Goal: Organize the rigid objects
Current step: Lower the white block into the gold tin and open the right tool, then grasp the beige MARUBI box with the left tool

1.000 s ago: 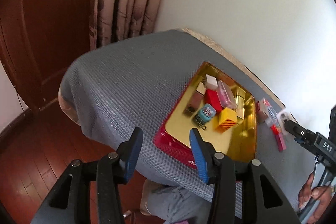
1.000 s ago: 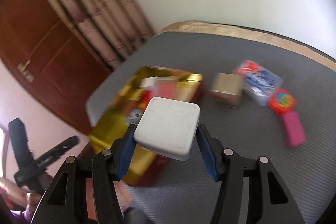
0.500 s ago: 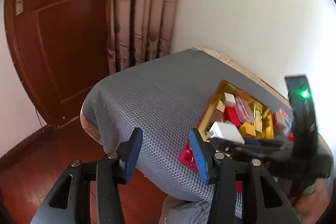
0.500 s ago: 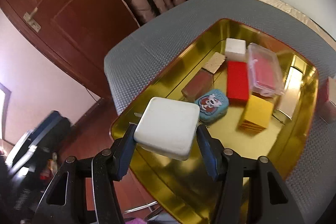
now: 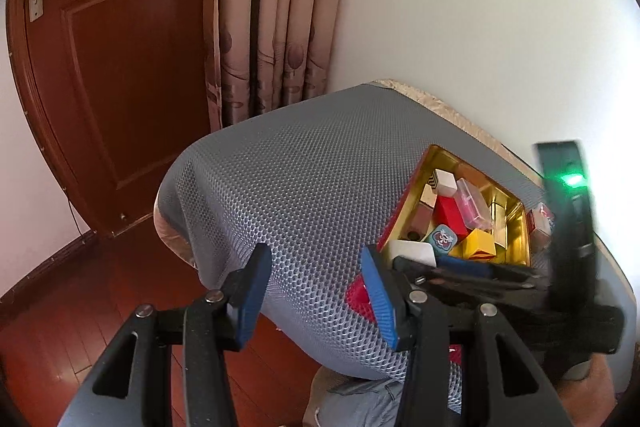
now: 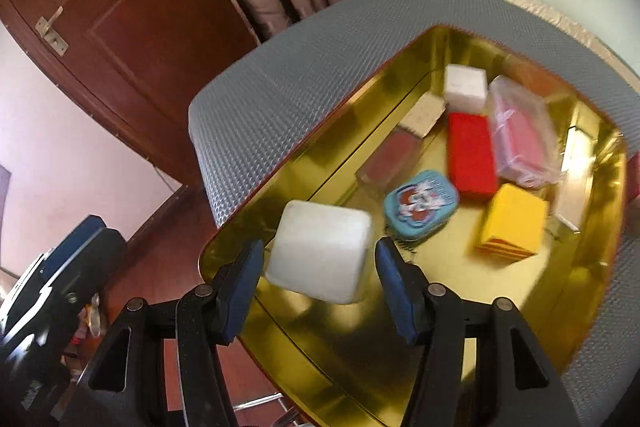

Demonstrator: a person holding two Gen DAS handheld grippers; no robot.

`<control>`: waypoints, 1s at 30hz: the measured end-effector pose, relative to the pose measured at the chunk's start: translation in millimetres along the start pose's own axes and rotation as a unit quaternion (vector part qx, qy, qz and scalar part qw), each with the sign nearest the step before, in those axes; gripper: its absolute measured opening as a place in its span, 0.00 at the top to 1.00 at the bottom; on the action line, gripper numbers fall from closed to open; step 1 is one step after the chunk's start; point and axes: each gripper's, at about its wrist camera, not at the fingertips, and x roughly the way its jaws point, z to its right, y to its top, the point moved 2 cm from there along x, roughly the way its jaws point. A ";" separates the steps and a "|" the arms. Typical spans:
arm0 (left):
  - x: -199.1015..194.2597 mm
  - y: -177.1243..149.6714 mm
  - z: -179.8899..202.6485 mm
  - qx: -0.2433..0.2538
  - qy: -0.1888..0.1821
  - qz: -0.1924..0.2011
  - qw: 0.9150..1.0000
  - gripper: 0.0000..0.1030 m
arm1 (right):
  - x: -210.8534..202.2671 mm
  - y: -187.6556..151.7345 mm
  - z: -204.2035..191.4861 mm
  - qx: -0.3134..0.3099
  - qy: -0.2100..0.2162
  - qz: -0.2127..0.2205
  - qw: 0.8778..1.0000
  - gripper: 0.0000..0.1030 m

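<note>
A white square box (image 6: 320,251) lies between the pads of my right gripper (image 6: 318,263), over the near end of the gold tray (image 6: 360,359). The jaws have parted and gaps show on both sides of the box. The tray holds a blue tin (image 6: 420,205), a red block (image 6: 470,157), a yellow block (image 6: 514,223), a clear pink case (image 6: 520,135) and a small white cube (image 6: 464,87). My left gripper (image 5: 312,291) is open and empty, off the table's front edge. In the left wrist view the white box (image 5: 412,253) shows at the tray's (image 5: 408,199) near end.
The tray sits on a grey mesh-covered table (image 5: 304,179) against a white wall. A wooden door (image 5: 120,67) and curtain (image 5: 276,7) stand behind. More small objects (image 5: 542,227) lie on the table beyond the tray's far side.
My right gripper carried the white box from above the table to over the tray's near end, then its jaws opened off the box. The left gripper stayed open and drew back slightly.
</note>
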 end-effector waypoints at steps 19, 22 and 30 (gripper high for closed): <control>-32.4 -27.0 99.4 0.160 -0.131 -0.003 0.978 0.54 | -190.9 -210.3 290.1 0.177 -0.368 0.099 0.907 0.23; -38.0 -29.5 140.8 0.199 -0.182 -0.021 0.963 0.50 | -209.0 -232.6 319.0 0.220 -0.356 0.114 0.901 0.13; 6.8 -6.3 265.2 0.232 -0.273 -0.117 0.926 0.46 | -215.4 -240.0 328.0 0.238 -0.323 0.130 0.907 0.09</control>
